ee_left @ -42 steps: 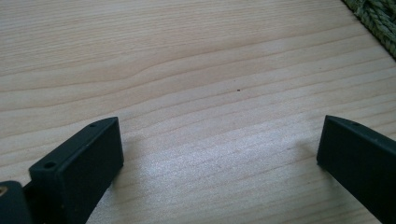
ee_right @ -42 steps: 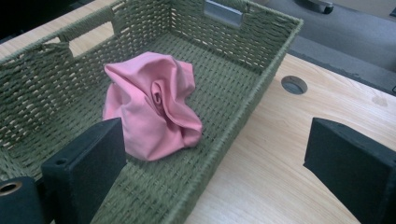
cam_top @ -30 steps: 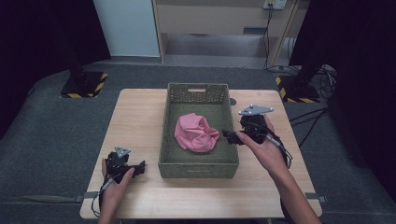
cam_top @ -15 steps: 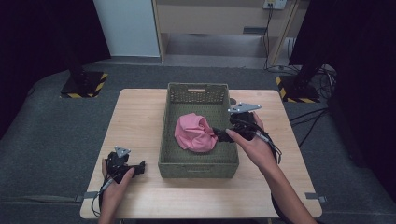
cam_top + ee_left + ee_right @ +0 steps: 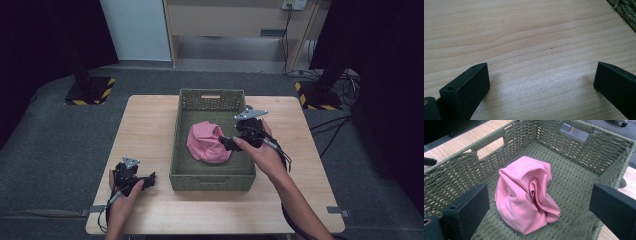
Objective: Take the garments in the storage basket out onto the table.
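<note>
Pink cloth (image 5: pixel 526 195) bunched, folds hidden, woven basket (image 5: pixel 579 182)

Two black grippers here: the left gripper (image 5: pixel 150 178) at lower left of the high view, the right gripper (image 5: pixel 226 143) mid-frame, each topped by a grey three-cornered plate, black cables trailing. Forearms bare. Blocky jaws, small screw holes.

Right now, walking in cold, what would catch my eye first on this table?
A crumpled pink cloth lying inside a green woven basket at the middle of the wooden table. The right gripper reaches over the basket's right wall, its jaws open and aimed at the cloth. The left gripper rests open on the table near the basket's front left corner.
</note>
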`<move>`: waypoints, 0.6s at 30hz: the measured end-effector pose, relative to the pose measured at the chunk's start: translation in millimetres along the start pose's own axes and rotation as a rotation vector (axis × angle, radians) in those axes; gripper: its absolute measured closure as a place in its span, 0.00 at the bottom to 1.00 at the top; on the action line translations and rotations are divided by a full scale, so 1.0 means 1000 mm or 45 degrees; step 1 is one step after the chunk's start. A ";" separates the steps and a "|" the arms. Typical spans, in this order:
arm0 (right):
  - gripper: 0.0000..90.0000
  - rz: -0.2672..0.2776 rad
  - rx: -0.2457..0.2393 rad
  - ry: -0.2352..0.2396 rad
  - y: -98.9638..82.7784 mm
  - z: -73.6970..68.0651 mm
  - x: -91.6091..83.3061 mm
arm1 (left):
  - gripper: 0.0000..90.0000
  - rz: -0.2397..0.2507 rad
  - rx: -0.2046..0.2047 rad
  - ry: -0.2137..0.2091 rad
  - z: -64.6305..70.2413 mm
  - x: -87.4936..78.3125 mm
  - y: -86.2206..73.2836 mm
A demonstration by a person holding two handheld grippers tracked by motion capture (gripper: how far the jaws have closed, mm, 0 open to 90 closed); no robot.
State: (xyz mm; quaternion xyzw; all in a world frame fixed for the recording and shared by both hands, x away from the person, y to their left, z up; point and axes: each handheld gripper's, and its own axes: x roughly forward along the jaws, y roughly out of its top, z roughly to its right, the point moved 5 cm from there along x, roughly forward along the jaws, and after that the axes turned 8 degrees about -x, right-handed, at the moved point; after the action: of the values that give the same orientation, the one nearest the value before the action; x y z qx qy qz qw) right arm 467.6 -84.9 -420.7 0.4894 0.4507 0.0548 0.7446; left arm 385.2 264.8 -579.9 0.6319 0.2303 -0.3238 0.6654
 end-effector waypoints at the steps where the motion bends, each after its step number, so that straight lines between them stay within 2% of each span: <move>1: 0.03 -0.002 0.002 0.002 0.000 0.000 0.001 | 0.00 0.000 0.000 0.000 0.000 0.000 0.000; 9: 0.03 -0.014 -0.021 0.026 0.003 -0.005 0.013 | 0.00 0.000 0.000 0.000 0.000 0.000 0.000; 18: 0.03 -0.055 -0.031 0.053 0.000 -0.011 0.035 | 0.00 0.000 0.001 0.000 0.000 0.000 0.000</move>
State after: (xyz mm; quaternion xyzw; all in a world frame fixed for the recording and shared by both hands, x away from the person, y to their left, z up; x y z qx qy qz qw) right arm 479.5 -59.4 -443.7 0.4692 0.4757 0.0543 0.7421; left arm 385.1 264.9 -579.9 0.6320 0.2301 -0.3240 0.6653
